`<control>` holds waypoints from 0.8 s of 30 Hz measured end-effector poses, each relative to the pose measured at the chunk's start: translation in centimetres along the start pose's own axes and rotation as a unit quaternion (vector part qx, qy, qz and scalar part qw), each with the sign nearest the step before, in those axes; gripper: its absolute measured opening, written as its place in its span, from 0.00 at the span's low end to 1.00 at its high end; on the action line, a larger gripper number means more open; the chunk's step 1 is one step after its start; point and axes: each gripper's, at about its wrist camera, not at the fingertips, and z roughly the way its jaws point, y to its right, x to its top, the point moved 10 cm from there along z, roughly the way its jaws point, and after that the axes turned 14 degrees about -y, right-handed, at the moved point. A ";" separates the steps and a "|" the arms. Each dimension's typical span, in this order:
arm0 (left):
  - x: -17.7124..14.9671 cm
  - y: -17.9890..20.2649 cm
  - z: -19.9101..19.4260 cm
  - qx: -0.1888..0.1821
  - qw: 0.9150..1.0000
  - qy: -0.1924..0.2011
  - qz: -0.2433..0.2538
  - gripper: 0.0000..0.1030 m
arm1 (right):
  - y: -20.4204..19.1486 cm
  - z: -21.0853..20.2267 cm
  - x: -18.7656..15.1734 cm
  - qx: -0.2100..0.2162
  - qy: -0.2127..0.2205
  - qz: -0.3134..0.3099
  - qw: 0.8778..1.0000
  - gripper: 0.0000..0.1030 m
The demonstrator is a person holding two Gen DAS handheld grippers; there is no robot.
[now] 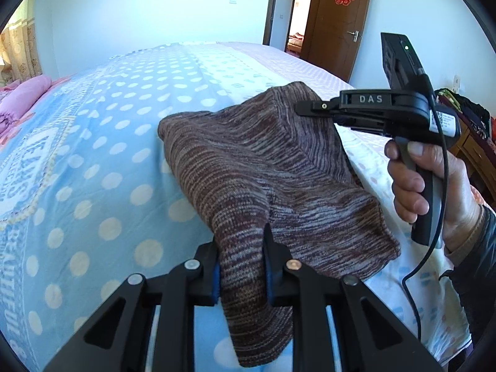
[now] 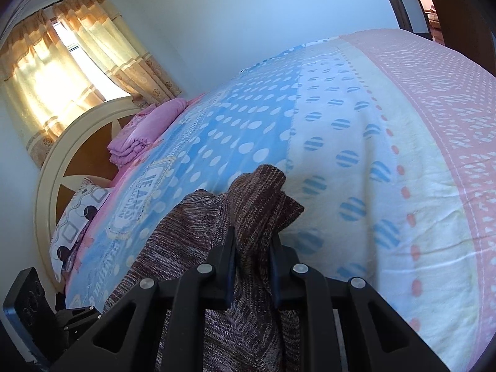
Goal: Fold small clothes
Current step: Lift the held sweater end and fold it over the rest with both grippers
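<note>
A brown and mauve striped knit garment (image 1: 263,170) hangs lifted above the bed, stretched between both grippers. In the left wrist view my left gripper (image 1: 240,241) is shut on a bunched edge of it, with cloth drooping below the pads. My right gripper (image 1: 310,107), held in a hand (image 1: 434,179), pinches the far upper corner. In the right wrist view the right gripper (image 2: 252,235) is shut on a gathered fold of the garment (image 2: 257,192), which falls away beneath the fingers.
The bed cover (image 1: 102,142) is blue with white dots, turning white and pink (image 2: 449,124) toward the far side. Folded pink bedding (image 2: 145,130) and a patterned pillow (image 2: 77,217) lie by the headboard. A brown door (image 1: 338,21) and a dresser with clothes (image 1: 468,117) stand at the right.
</note>
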 end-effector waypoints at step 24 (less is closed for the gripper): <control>-4.8 -5.4 -5.6 0.022 0.998 0.024 -0.050 0.20 | -10.1 3.1 -2.3 0.047 -0.022 -0.037 0.998 0.17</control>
